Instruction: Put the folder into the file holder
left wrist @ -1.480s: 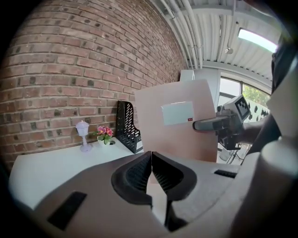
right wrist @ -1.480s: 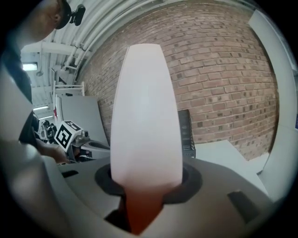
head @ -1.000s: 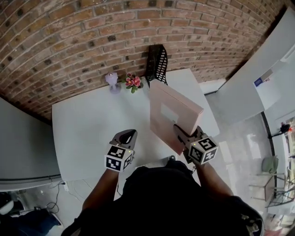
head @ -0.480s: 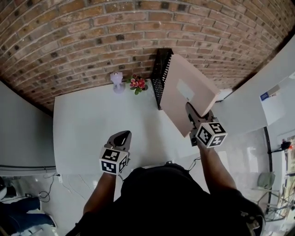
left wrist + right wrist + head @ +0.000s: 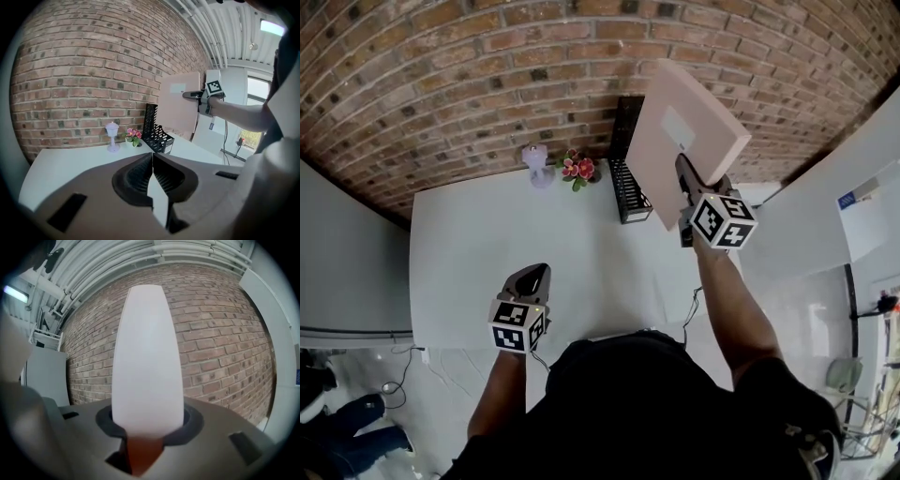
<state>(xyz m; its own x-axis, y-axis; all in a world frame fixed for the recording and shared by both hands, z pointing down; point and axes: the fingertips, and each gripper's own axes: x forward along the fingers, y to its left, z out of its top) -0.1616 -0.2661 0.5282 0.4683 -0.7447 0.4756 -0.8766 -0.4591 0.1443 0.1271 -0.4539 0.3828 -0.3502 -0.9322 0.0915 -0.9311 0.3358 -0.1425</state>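
1. Change observed: within the last second the pink folder point(image 5: 684, 141) went from low over the right front of the bench point(image 5: 469, 253) to a raised position at the back, in front of the brick wall point(image 5: 487, 84).
2. The folder now hung in the air on a slant, its lower edge above and just right of the black mesh file holder point(image 5: 628, 192), not yet inside it.
3. The right hand-held gripper point(image 5: 682, 167) was clenched on the folder's near edge. Its own view showed the folder's pale edge filling the gap between the jaws.
4. The left hand-held gripper point(image 5: 532, 275) had drifted slightly left and remained low over the bench's front part. Its jaws were closed together with nothing between them.
5. Assessment: the carry appeared nearly complete. What remained was lining the folder's lower edge up with a slot and lowering it in. With only one edge held, the slanted folder could catch the holder's rim.
6. Writing: the folder's face carried one white rectangular label point(image 5: 677, 129), with no text legible on it. The gripper cubes bore only black-and-white square markers. No brand was readable on the file holder.
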